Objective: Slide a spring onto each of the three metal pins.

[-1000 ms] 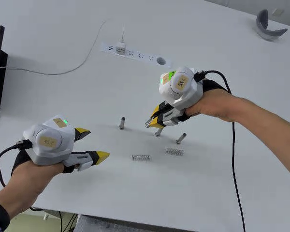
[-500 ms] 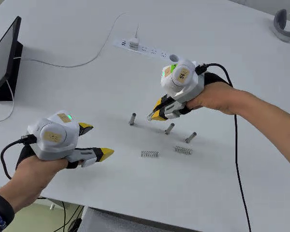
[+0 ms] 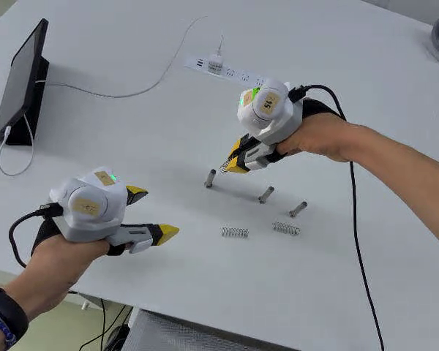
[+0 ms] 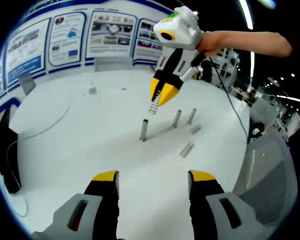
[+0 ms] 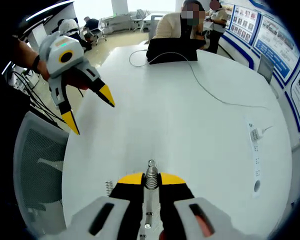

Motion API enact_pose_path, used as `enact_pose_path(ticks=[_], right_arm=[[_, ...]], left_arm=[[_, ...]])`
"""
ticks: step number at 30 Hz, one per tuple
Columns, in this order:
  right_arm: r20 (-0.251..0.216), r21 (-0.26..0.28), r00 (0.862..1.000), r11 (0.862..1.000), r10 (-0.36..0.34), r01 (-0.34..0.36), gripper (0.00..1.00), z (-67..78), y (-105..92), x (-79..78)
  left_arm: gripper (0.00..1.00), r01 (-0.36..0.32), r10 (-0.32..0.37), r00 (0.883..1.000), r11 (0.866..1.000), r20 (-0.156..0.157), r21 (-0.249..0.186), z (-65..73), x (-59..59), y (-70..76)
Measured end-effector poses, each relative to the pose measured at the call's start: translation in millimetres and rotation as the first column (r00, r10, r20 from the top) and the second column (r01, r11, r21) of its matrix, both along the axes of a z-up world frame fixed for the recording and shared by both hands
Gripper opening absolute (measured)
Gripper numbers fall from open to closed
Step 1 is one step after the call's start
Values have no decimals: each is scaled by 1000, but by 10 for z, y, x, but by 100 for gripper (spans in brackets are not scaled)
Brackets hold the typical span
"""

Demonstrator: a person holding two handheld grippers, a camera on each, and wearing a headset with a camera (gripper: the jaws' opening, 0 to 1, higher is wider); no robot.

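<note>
Three short metal pins stand on the white table: a left pin (image 3: 210, 178), a middle pin (image 3: 265, 194) and a right pin (image 3: 298, 209). My right gripper (image 3: 229, 164) is shut on a small spring (image 3: 224, 165), which hangs just above and to the right of the left pin. The held spring (image 5: 150, 176) pokes out between the yellow fingertips. Two more springs (image 3: 235, 232) (image 3: 286, 229) lie flat in front of the pins. My left gripper (image 3: 154, 213) hovers open and holds nothing, to the left of the pins (image 4: 144, 129).
A white power strip (image 3: 230, 72) with a cable lies at the back, and a dark screen (image 3: 22, 80) stands at the far left. The table's front edge runs just below the left hand. A grey mesh chair (image 5: 37, 165) sits beside the table, with people seated beyond.
My right gripper has carried the spring leftward, from over the middle pin to just beside the left pin. The left gripper has stayed open in about the same place.
</note>
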State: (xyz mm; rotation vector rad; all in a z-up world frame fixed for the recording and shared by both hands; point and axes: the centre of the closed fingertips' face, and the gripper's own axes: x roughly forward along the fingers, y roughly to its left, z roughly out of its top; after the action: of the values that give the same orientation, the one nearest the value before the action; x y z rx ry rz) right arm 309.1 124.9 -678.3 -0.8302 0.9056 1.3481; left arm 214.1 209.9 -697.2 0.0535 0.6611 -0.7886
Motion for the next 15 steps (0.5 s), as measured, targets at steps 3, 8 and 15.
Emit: enact_pose_path(ticks=[3,8,15], right_arm=[[-2,0,1000,1000,10,-10,12,8,56,-24],[-6,-5,1000,1000,29,-29,12,3,124,-64],[-11,-20,999,999,50,-50,12,-25,156,-84]], left_arm=[[57,1,-1,1000,1000,-2,-1,-9,-1,-4],[56,3,-3,1000,1000,-3,-4,-2,-2,-30],[56,4,-4,1000,1000,-5,-7,-1,-4,-34]])
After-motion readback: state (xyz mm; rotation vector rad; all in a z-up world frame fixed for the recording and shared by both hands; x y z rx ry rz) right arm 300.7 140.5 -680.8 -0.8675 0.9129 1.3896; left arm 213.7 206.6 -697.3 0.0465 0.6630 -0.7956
